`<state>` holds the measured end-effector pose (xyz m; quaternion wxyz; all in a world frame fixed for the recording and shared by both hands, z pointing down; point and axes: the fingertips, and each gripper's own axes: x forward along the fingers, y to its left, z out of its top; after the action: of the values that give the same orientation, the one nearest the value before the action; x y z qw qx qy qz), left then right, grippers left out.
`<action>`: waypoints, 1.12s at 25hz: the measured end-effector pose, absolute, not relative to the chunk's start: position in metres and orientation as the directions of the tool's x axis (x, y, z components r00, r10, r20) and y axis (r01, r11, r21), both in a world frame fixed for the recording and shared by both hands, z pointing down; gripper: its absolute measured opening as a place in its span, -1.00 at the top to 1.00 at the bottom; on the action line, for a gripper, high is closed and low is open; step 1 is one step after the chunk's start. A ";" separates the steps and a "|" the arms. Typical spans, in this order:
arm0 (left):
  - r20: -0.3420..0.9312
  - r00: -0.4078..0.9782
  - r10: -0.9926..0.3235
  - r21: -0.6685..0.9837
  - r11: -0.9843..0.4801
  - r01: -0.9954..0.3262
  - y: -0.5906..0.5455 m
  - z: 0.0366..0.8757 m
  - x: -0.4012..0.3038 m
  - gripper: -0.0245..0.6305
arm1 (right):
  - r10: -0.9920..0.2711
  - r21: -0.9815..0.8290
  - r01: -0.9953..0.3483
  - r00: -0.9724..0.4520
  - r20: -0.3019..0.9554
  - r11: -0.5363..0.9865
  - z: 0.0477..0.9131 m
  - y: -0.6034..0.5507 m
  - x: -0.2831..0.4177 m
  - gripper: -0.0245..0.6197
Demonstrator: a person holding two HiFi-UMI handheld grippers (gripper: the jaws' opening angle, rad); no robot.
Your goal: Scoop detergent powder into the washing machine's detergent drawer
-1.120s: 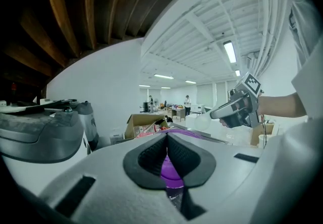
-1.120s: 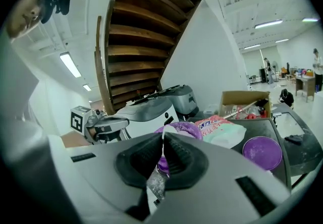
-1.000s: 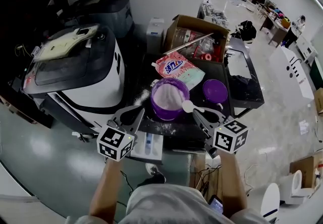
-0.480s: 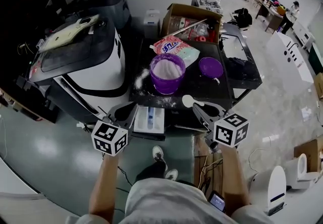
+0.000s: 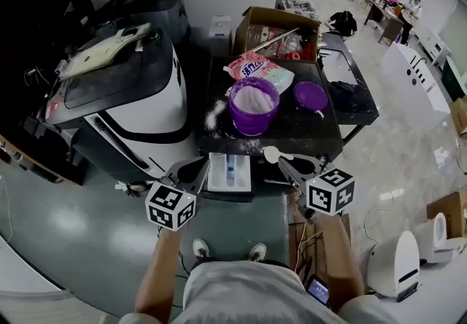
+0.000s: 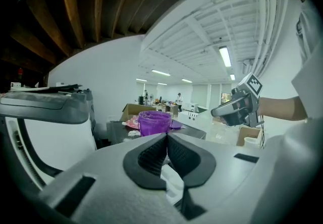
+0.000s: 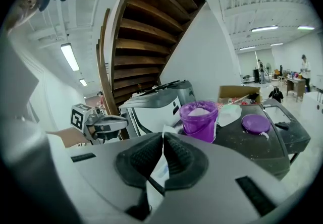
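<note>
One powder-dusted table (glossy floor below) bears a tub.

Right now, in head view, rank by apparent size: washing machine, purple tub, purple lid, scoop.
Largest to smallest:
1. washing machine
2. purple tub
3. purple lid, clearly smaller than the tub
4. scoop, despite being nearer the camera

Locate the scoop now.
Head view, right of centre: scoop held by the right hand-held gripper, just right of the detergent drawer, below the purple tub.
</note>
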<state>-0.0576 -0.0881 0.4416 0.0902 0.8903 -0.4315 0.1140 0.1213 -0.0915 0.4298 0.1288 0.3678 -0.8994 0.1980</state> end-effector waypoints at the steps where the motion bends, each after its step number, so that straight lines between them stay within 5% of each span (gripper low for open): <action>1: 0.286 0.610 -0.739 0.065 -0.621 -0.782 -0.090 0.444 -0.060 0.90 | -0.613 -0.258 -0.717 -0.691 0.383 0.647 0.431 -0.093 0.115 0.91; 28: 0.403 0.640 -0.654 0.120 -0.656 -0.745 -0.120 0.513 -0.144 0.90 | -0.472 -0.192 -0.690 -0.644 0.602 0.697 0.563 -0.131 -0.016 0.91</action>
<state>-0.1445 -0.1203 0.5129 0.1387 0.8949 -0.3910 0.1643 -0.0156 -0.1309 0.5628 0.2636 0.3293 -0.8827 0.2071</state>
